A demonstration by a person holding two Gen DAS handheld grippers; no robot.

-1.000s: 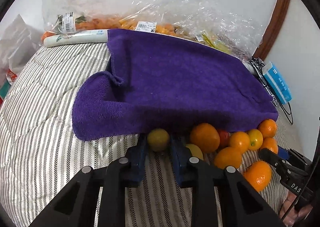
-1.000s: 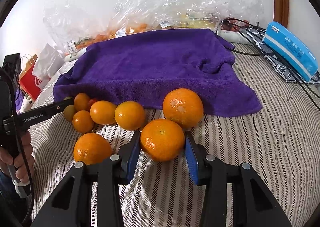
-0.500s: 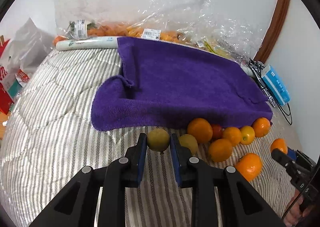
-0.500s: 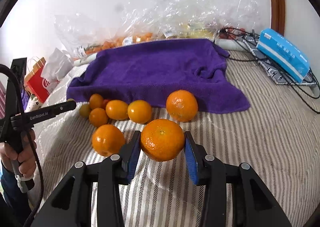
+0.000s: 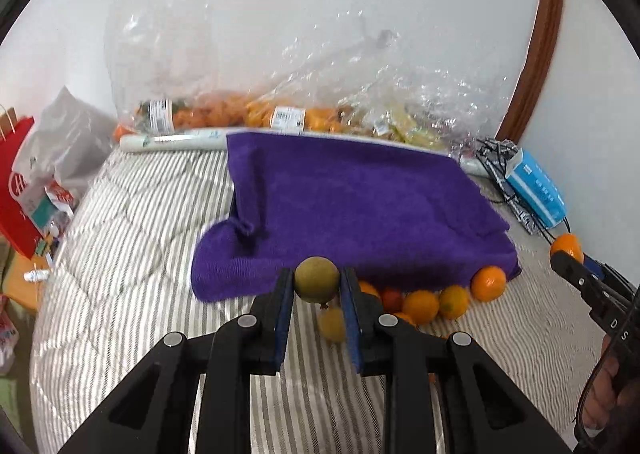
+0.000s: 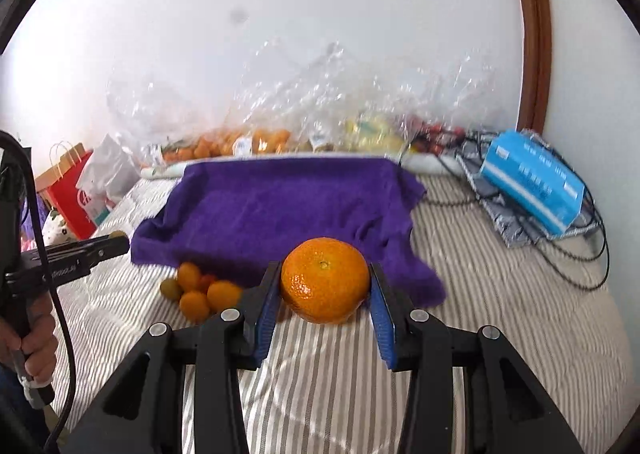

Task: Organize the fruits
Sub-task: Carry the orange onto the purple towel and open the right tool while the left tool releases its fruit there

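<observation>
Left wrist view
- Left gripper (image 5: 317,286): jaws narrow, blue pads clamped on a small greenish-yellow fruit (image 5: 317,279), carried clear of the striped bedcover (image 5: 132,254).
- Fruit on the bed: a cluster of small oranges (image 5: 424,304) lies along the near edge of the purple towel (image 5: 360,205), touching one another; one pale yellow fruit (image 5: 333,324) sits below the jaws.
- Right gripper (image 5: 568,254): at the right edge, an orange at its tip.
- Risk: the held fruit is round and pinched only near the pad tips; a tilt or a slackened squeeze could, I judge, let it roll out.

Right wrist view
- Right gripper (image 6: 325,288): jaws moderately spread, pads pressed on both flanks of a large orange (image 6: 325,280), lifted off the bedcover.
- Destination: unclear; the purple towel lies just beyond.
- Background: clear plastic bags (image 6: 280,121) of produce by the wall, blue box (image 6: 532,181) on tangled cables.
- Risk: glossy peel on narrow pads may slip; dropped on the soft cover, it could roll into the cluster and scatter it.
</observation>
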